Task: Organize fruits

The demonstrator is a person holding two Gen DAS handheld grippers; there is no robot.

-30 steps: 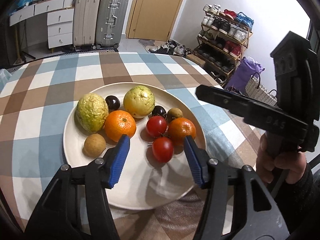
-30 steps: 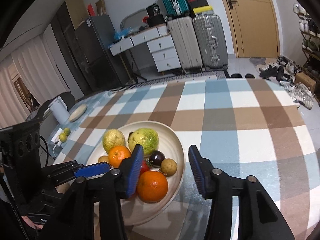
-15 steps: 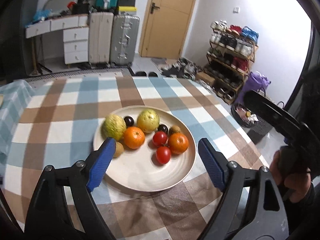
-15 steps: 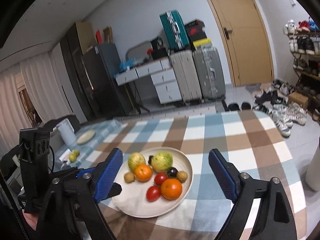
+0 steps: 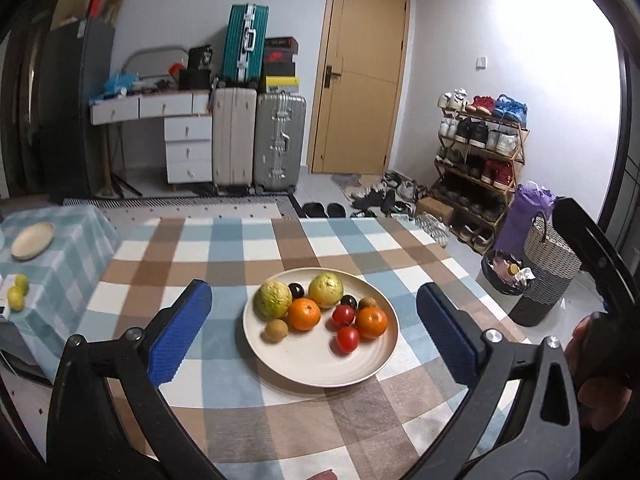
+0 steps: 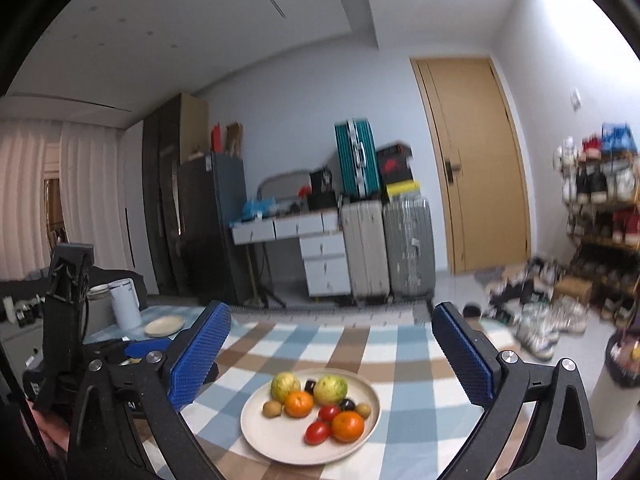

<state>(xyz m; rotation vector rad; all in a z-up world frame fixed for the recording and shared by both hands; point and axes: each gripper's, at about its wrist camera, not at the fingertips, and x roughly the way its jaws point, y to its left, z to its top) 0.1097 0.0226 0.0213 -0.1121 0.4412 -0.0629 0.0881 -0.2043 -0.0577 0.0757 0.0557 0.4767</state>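
Note:
A cream plate sits on the checked tablecloth. It holds two yellow-green fruits, two oranges, two red tomatoes, two dark plums and two small brown fruits. My left gripper hovers back from the plate, its jaws opening wide with nothing between them. My right gripper is held higher and level, its jaws also opening on empty air. Each gripper's black body shows at the edge of the other's view.
A side table at the left carries a small cream plate, yellow-green fruits and a white canister. Suitcases, drawers and a door stand behind. A shoe rack and a woven basket are right of the table.
Both grippers drew back and rose away from the plate, and their jaws spread wide. The right view tilted up towards the room. The fruits stayed in place.

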